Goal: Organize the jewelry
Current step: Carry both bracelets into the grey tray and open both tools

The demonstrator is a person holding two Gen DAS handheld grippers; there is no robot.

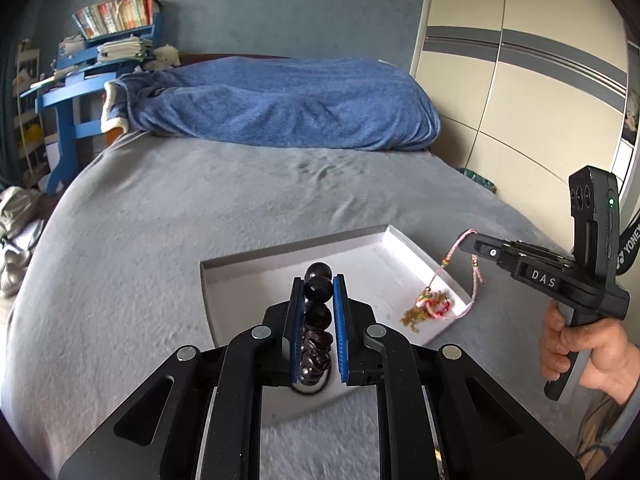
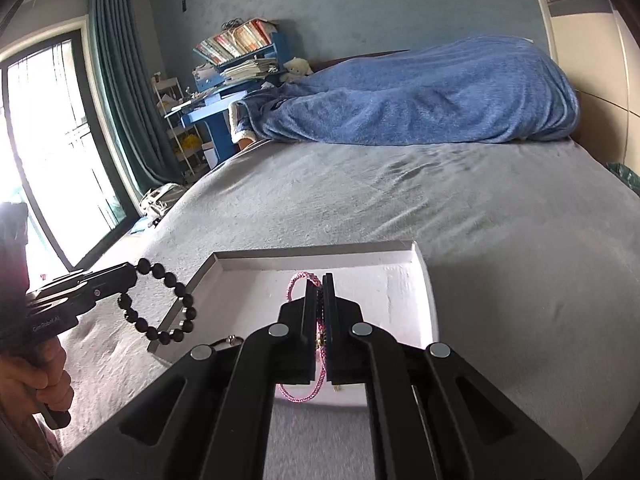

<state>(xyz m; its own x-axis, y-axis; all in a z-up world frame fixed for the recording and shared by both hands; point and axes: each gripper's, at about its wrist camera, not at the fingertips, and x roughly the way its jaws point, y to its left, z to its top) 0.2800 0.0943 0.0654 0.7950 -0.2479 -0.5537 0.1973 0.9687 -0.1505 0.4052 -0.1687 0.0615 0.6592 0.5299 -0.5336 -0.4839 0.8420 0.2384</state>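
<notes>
A shallow white tray (image 1: 396, 248) lies on the grey bed; it also shows in the right wrist view (image 2: 400, 292). My left gripper (image 1: 318, 284) is shut on a black bead bracelet (image 1: 318, 312) and holds it over the tray's left part; the bracelet also shows in the right wrist view (image 2: 176, 288), hanging at the tray's left wall. My right gripper (image 2: 319, 280) is shut on a pink cord bracelet (image 2: 298, 280), above the tray; in the left wrist view the cord (image 1: 456, 246) hangs from it at the tray's right rim. A gold chain with red threads (image 1: 430, 308) lies in the tray's right corner.
A rolled blue blanket (image 1: 280, 104) lies across the head of the bed. A blue desk with books (image 1: 96, 40) stands at the far left. A cream wardrobe (image 1: 520, 80) is on the right. A window with green curtain (image 2: 60, 140) is left of the bed.
</notes>
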